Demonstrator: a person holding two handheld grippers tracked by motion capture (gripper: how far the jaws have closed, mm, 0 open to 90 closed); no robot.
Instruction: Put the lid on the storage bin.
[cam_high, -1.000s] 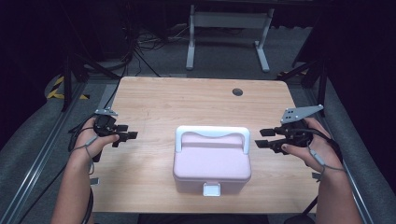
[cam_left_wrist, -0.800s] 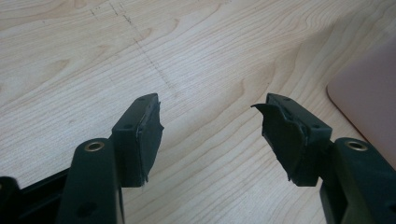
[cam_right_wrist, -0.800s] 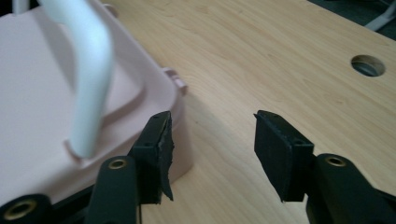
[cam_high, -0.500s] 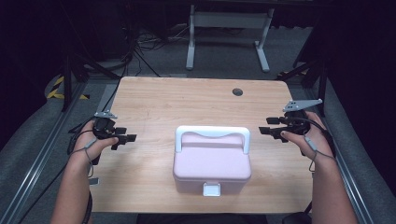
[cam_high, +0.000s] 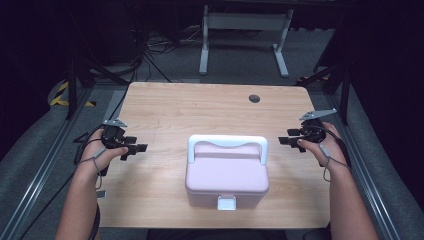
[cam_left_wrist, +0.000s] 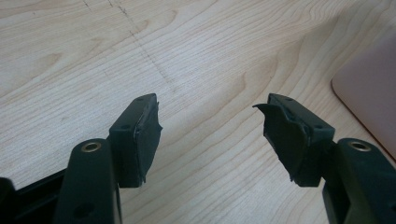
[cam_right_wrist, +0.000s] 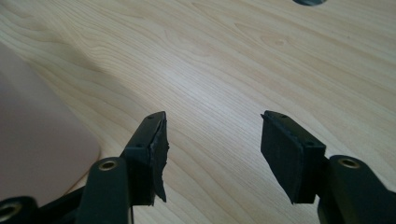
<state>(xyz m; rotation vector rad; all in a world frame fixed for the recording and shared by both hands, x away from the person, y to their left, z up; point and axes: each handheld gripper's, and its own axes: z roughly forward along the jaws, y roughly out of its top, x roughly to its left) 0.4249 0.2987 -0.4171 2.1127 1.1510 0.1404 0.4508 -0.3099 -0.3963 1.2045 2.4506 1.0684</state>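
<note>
We hold the left gripper (cam_high: 136, 149) and the right gripper (cam_high: 286, 138) with jaws spread wide, empty, above the wooden table (cam_high: 190, 107), one either side of the closed pink box (cam_high: 226, 172) near the table's front edge

From the high view we look forward and down over the whole wooden table (cam_high: 175, 107), well back. The left gripper view sits close above the tabletop, facing along its jaws toward the pink box (cam_left_wrist: 373, 88). The right gripper view, equally low, catches that box (cam_right_wrist: 37, 140) too, plus the table's round hole (cam_right_wrist: 310, 2).
</note>
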